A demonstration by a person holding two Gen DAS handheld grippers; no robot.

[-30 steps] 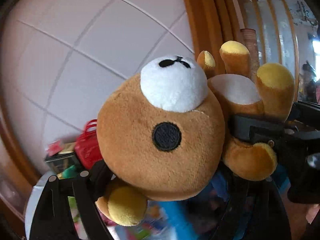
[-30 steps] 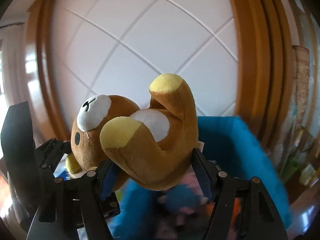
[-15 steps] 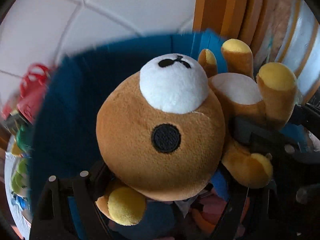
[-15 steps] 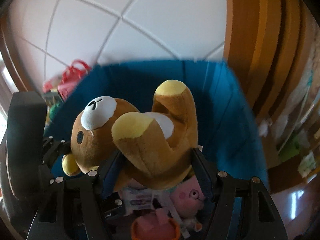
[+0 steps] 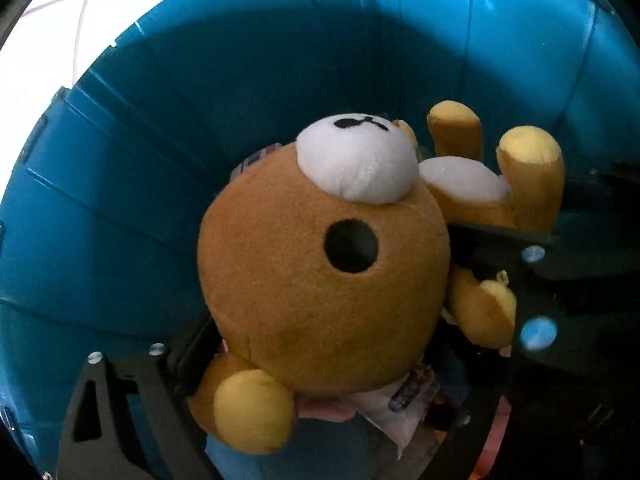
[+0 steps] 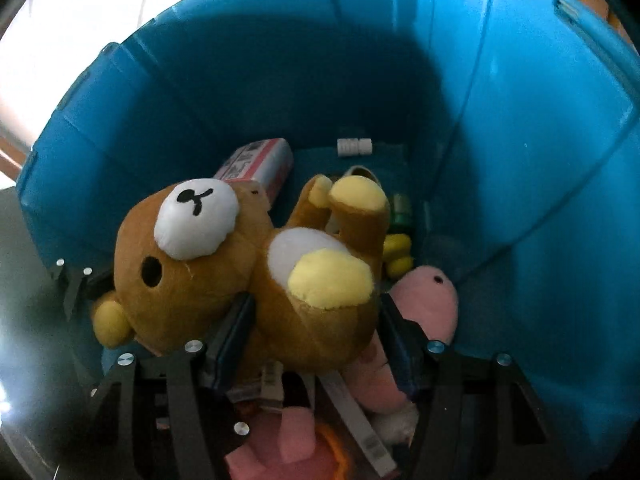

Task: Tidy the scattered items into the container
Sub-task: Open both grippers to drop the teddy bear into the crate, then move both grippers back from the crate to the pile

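A brown plush bear (image 5: pixel 320 264) with a white muzzle and yellow paws is held by both grippers inside a deep blue plastic bin (image 5: pixel 120 168). My left gripper (image 5: pixel 320 360) is shut on the bear's head. My right gripper (image 6: pixel 316 320) is shut on the bear's body (image 6: pixel 312 280), with the head (image 6: pixel 180 248) sticking out to the left. The bear hangs low in the bin (image 6: pixel 520 160), just above the items on its floor. The left gripper's right finger is hidden behind the bear.
On the bin floor lie a pink plush toy (image 6: pixel 428 300), a pink and white box (image 6: pixel 256 160), a small white part (image 6: pixel 354 146), yellow pieces (image 6: pixel 396 256) and flat packets (image 6: pixel 352 412). White floor tiles (image 6: pixel 80 20) show beyond the bin rim.
Both grippers have carried the bear down from above the bin rim to deep inside the bin. The blue walls now fill both views. The grip on the bear has not changed.
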